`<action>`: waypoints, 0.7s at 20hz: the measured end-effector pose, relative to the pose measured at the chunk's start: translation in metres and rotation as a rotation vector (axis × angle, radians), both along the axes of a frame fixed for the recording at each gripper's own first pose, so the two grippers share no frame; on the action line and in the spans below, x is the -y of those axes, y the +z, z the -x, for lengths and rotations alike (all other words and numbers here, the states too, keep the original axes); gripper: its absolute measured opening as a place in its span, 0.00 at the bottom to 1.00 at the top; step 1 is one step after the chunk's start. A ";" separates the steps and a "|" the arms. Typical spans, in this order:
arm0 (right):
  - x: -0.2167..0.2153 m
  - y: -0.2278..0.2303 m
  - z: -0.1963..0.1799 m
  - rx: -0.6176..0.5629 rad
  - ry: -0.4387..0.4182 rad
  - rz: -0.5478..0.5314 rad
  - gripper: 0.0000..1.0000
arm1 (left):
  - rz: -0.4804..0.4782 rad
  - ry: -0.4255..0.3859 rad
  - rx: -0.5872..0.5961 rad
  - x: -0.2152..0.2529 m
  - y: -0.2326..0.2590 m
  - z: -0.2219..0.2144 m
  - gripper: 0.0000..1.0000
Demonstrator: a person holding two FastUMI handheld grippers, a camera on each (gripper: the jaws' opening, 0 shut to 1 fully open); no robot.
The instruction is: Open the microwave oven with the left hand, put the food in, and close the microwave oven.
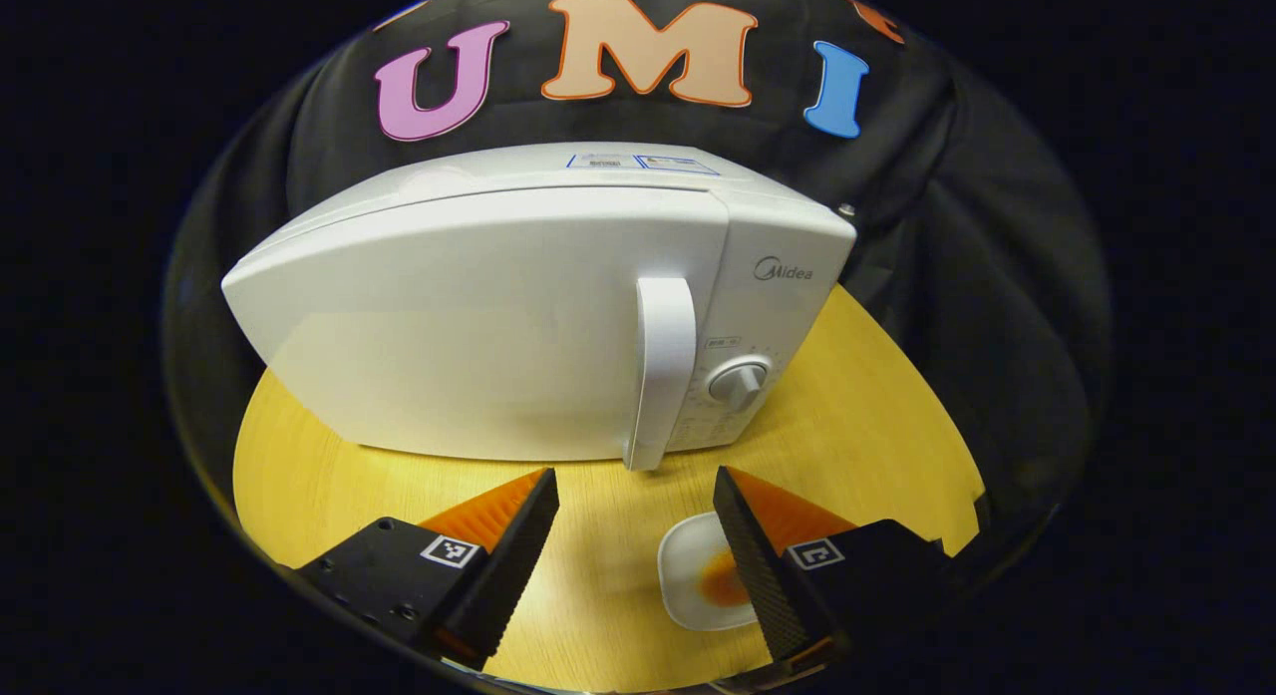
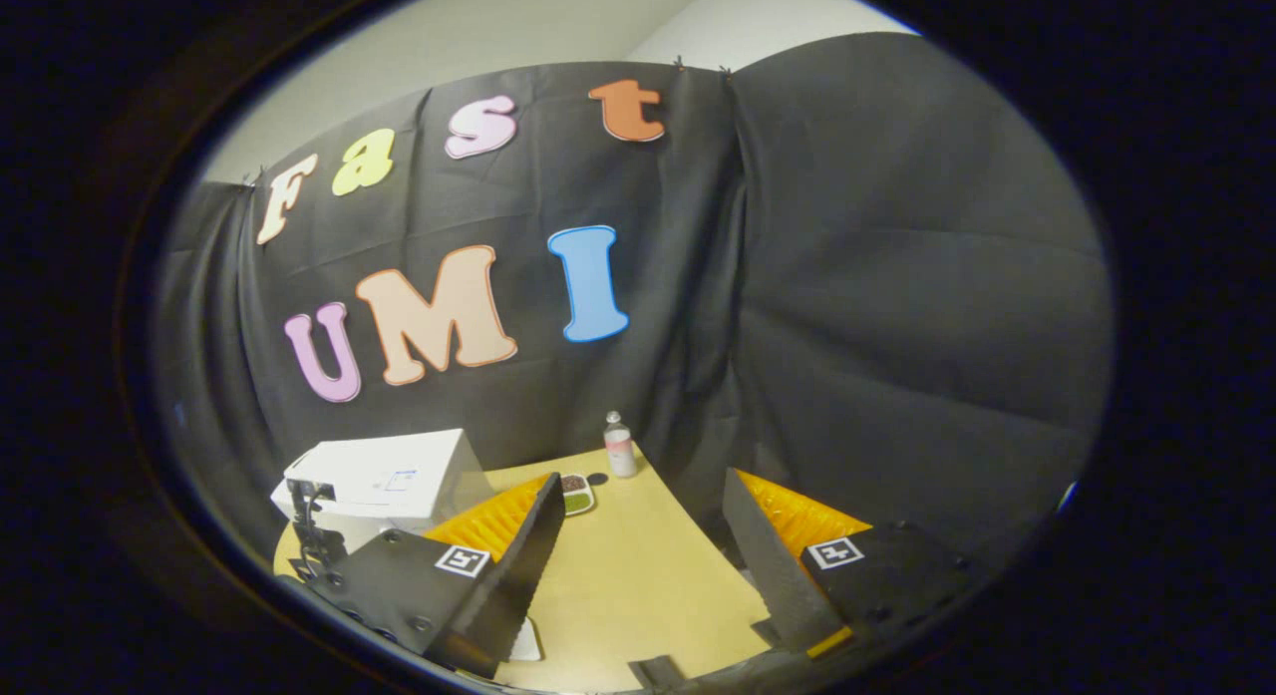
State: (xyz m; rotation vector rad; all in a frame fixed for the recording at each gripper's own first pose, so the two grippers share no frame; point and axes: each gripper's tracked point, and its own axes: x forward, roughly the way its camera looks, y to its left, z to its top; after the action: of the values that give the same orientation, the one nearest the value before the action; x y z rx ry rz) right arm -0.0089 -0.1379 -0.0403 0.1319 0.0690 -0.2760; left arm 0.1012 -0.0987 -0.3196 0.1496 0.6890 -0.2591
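A black cloth (image 2: pixel 847 306) hangs as the back and side wall of the booth, creased in long folds and pinned along its top edge. Above it in the right gripper view shows a pale plain wall (image 2: pixel 518 27) of the room, dimly lit. The table (image 2: pixel 638 575) has a light yellow wood-grain top with a rounded edge, and it stands close against the cloth. Soft light falls on the tabletop from above.
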 end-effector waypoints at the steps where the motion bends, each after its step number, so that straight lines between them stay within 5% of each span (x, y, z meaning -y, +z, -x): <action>1: 0.003 0.002 0.002 0.006 -0.008 -0.006 0.92 | -0.001 0.004 -0.003 0.001 -0.004 -0.005 0.95; 7: 0.008 0.006 0.007 0.041 -0.016 -0.062 0.92 | -0.003 0.023 -0.018 0.007 -0.019 -0.026 0.87; 14: 0.013 -0.002 0.013 0.035 -0.027 -0.071 0.92 | -0.030 0.037 0.004 0.009 -0.020 -0.042 0.59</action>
State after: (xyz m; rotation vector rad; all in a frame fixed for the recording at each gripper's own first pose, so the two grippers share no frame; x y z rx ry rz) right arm -0.0224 -0.1504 -0.0423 0.2078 0.0422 -0.2985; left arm 0.1427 -0.1076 -0.3400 0.1662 0.6915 -0.2134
